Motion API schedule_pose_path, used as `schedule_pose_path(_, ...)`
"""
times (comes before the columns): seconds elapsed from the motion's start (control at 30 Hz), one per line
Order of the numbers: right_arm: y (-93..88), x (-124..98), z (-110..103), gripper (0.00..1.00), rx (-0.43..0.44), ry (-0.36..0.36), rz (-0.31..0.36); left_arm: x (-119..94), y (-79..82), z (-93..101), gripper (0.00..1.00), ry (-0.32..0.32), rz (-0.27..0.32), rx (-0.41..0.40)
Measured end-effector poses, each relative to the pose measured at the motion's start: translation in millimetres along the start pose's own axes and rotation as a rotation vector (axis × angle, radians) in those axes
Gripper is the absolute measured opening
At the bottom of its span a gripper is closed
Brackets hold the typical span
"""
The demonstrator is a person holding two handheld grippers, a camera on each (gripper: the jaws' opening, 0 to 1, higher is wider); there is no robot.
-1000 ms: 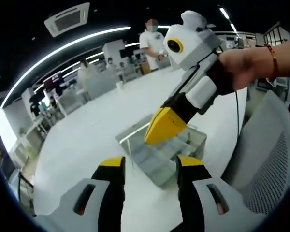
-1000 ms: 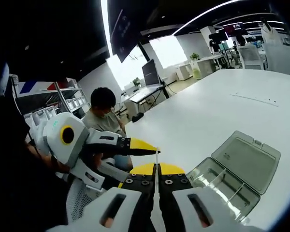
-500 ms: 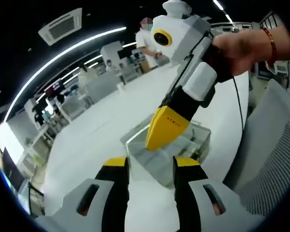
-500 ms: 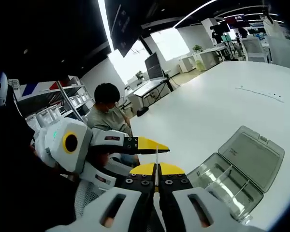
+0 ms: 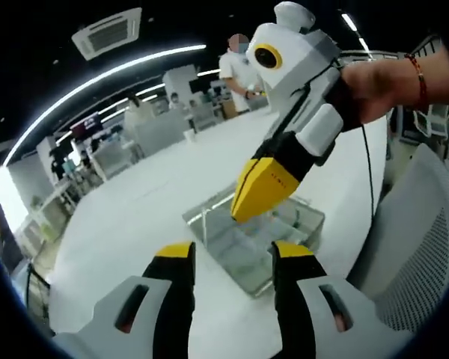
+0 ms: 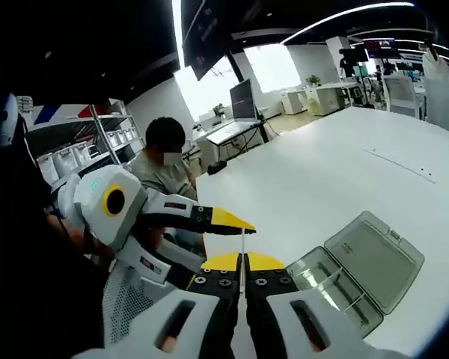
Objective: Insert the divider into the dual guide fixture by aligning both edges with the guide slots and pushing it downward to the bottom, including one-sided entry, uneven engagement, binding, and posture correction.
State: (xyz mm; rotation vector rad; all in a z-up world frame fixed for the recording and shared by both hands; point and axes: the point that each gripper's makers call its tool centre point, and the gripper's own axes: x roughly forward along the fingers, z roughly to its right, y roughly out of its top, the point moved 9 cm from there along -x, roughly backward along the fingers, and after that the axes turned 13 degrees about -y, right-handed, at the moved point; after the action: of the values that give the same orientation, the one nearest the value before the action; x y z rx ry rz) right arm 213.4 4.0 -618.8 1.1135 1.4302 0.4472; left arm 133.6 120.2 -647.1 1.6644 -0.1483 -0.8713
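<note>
A clear plastic compartment box (image 5: 218, 233) lies open on the white table (image 5: 135, 224), its tray (image 6: 337, 290) next to its flat lid (image 6: 374, 258). My right gripper (image 6: 242, 263) is shut on a thin clear divider (image 6: 242, 247), seen edge-on and standing up between the jaws. In the left gripper view a hand holds the right gripper (image 5: 256, 200) just above the box, yellow jaws pointing down. My left gripper (image 5: 232, 253) is open and holds nothing, short of the box's near edge. In the right gripper view the left gripper (image 6: 223, 239) reaches in from the left, jaws apart.
A grey mesh chair (image 5: 419, 247) stands at the table's right edge. A person (image 6: 165, 172) sits past the table end, near shelves (image 6: 67, 164). Another person (image 5: 239, 67) stands at the far side. Bare table (image 6: 322, 187) spreads beyond the box.
Both views have swayed a little with the hands. The right gripper still hangs over the box, shut on the divider; the left gripper stays open.
</note>
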Motion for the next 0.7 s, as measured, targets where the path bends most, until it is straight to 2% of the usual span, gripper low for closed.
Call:
schedule_pose_path(0.07,0.8,1,4,0.0,-0.015,-0.021,0.0,-1,-1.4,-4.0,0.41,0.012,0.004,0.012)
schedule_pose_path(0.17,1.9,1,8,0.0,-0.039,-0.043,0.002,-2,-4.6,-6.6,0.42,0.002,0.005,-0.016)
schedule_pose_path(0.2,2.3,2,10,0.0,-0.029,-0.055,-0.003,-2,-6.1,-7.8,0.42,-0.002,0.008,-0.033)
schedule_pose_path(0.27,2.6,2,14,0.0,0.015,-0.067,-0.017,-1,-8.9,-5.9,0.44,-0.063,0.027,-0.118)
schedule_pose_path(0.47,0.7,6,21,0.0,-0.002,-0.099,-0.033,-4,-12.9,-13.0,0.45,-0.055,0.038,-0.109)
schedule_pose_path(0.6,0.9,11,27,0.0,-0.005,-0.115,-0.041,-4,-17.0,-15.9,0.47,-0.068,0.061,-0.161)
schedule_pose_path(0.67,0.7,12,28,0.0,-0.024,-0.124,-0.042,-3,-17.5,-15.8,0.51,-0.101,0.089,-0.205)
schedule_pose_path(0.7,0.7,13,29,0.0,-0.027,-0.124,-0.045,-3,-17.5,-17.1,0.53,-0.098,0.09,-0.199)
